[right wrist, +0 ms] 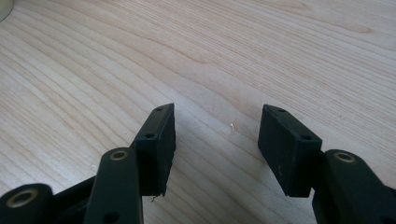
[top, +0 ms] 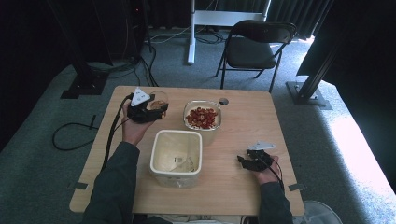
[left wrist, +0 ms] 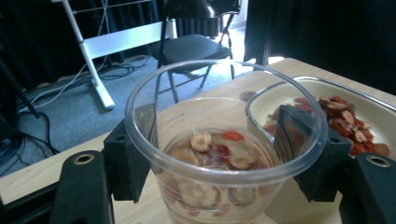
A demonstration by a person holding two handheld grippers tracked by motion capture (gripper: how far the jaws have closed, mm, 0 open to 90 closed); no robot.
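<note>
Fingers of the left gripper (left wrist: 219, 163) pinch a clear cup (left wrist: 224, 154), one pad on each side of its wall just under the rim, so the cup sits upright between them. Fingers of the right gripper (right wrist: 217, 144) stand spread with nothing between them, only bare table (right wrist: 261, 56) beneath and ahead of them.

Going by size, the table comes first: in the high view it carries everything, with the right gripper (top: 254, 161) resting low over its near right part, well apart from the containers. Next is the white tub (top: 177, 156), which sits between the two grippers, nearer the person than the left gripper (top: 149, 112); it looks empty inside apart from a mark or label on its floor. Then the bowl (top: 202, 120), just beside the left fingers on their right, holding a heap of red dried fruit slices (left wrist: 348, 123). Smallest is the cup itself, held at the far left part of the table, close to the bowl's rim but whether they touch I cannot tell.

As for progress, I judge the job as moving fruit out of the bowl by way of the cup. A modest portion of slices already lies in the cup's bottom, so a scoop or fill seems done. Left to do, it appears: carry the cup toward the tub, tip it out, and repeat, since the bowl holds plenty and the tub none.
</note>
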